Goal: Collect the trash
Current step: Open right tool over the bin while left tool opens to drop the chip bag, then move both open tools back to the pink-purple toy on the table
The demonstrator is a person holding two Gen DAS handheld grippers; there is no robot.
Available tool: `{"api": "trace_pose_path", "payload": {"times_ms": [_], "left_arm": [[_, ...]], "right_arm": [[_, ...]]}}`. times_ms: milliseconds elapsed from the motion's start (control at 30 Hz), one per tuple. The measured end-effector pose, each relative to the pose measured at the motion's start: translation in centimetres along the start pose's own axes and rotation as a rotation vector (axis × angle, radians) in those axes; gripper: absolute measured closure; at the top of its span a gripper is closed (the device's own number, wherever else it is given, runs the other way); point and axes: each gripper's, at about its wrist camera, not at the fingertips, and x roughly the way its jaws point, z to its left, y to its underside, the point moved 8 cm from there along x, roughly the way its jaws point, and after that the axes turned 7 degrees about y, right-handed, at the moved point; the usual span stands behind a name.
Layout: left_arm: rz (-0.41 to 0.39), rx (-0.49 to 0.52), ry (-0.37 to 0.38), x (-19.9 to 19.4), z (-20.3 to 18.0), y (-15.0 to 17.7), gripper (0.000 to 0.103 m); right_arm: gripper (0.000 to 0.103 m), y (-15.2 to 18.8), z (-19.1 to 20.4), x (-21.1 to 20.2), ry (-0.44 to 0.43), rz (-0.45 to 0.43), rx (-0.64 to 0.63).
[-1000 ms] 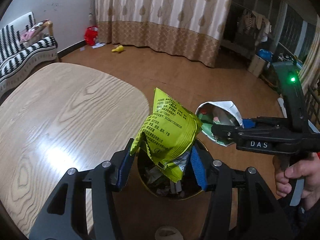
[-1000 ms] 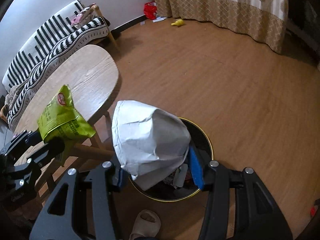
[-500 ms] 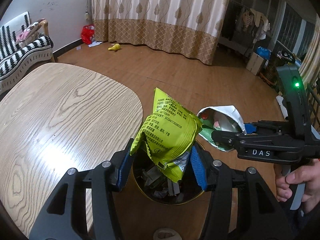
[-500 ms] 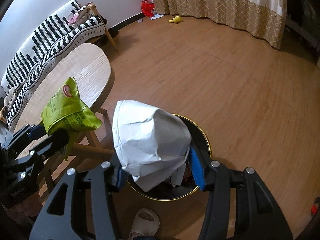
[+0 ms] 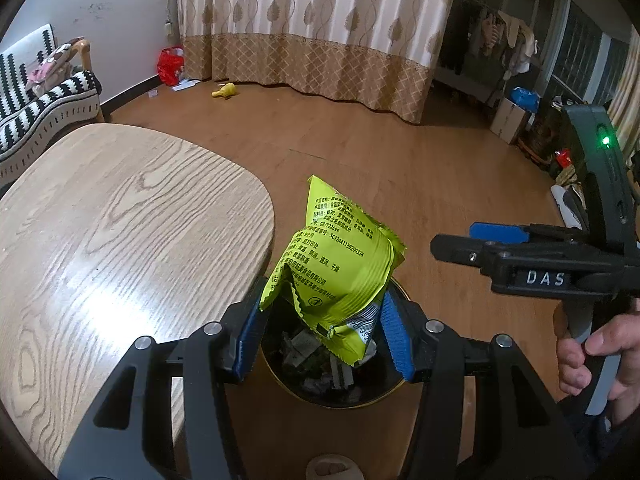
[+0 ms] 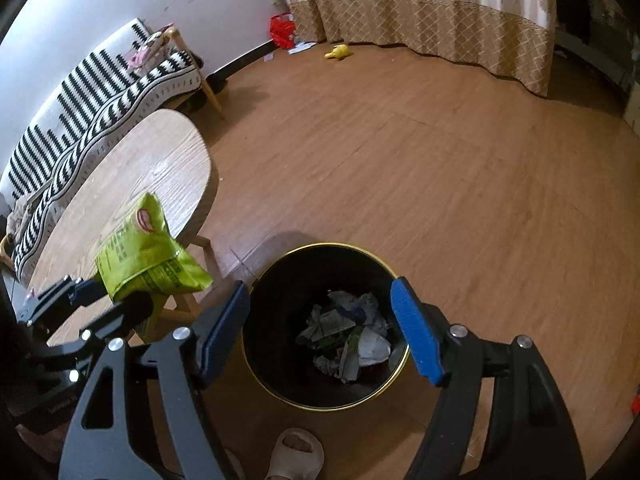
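We're counting two grippers here, a left gripper (image 5: pixel 322 340) and a right gripper (image 6: pixel 322 328). We're seeing one green snack bag (image 5: pixel 340 264), one black bin (image 6: pixel 280 360) with a gold rim, and a heap of crumpled scraps (image 6: pixel 348 336) inside it that's too jumbled for us to count. We're also spotting one wooden table (image 5: pixel 112 240), one striped sofa (image 6: pixel 88 112), one red bag (image 5: pixel 170 66), one yellow toy (image 5: pixel 225 91) and one slipper (image 6: pixel 294 454) on the floor.
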Motion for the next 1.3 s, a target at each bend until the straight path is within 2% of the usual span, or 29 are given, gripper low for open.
{"api": "trace_pose_path", "payload": {"times_ms": [200,367,500,633,767,900,1000,1200,1300], "left_arm": [[0.012,-0.011,0.013,1.0,-0.2,-0.2,0.048],[0.006,0.002,0.025,1.3,-0.5,-0.2,0.034],[0.007,0.013,0.021,1.0,-0.6,0.0,0.032],[-0.016,0.008,-0.005,-0.3,0.2,-0.2,0.023],[-0.063,-0.024,-0.068,-3.1,2.7,-0.2,0.013],[-0.101,-0.088,-0.167,-6.8,7.1,0.6,0.011],[-0.122,-0.170,-0.243,-10.4,11.9,2.2,0.011],[-0.171,-0.360,-0.442,-19.8,22.8,8.3,0.011],[-0.194,-0.454,-0.525,-24.3,27.1,11.2,0.011]], "right_arm": [[0.030,-0.4,-1.3,-0.6,0.006,-0.020,0.048],[0.030,-0.4,-1.4,-0.8,0.012,-0.026,0.064],[0.030,-0.2,-1.2,-0.8,0.011,-0.024,0.060],[0.029,-0.3,-0.7,-0.8,0.007,-0.025,0.049],[0.026,-0.8,0.7,-0.6,-0.014,-0.035,0.033],[0.025,-1.4,4.0,-0.4,-0.052,-0.045,-0.002],[0.025,-1.6,8.3,-0.3,-0.090,-0.042,-0.055],[0.025,-1.0,20.8,0.2,-0.178,-0.023,-0.234],[0.025,-0.1,26.7,0.2,-0.211,-0.018,-0.316]]}}
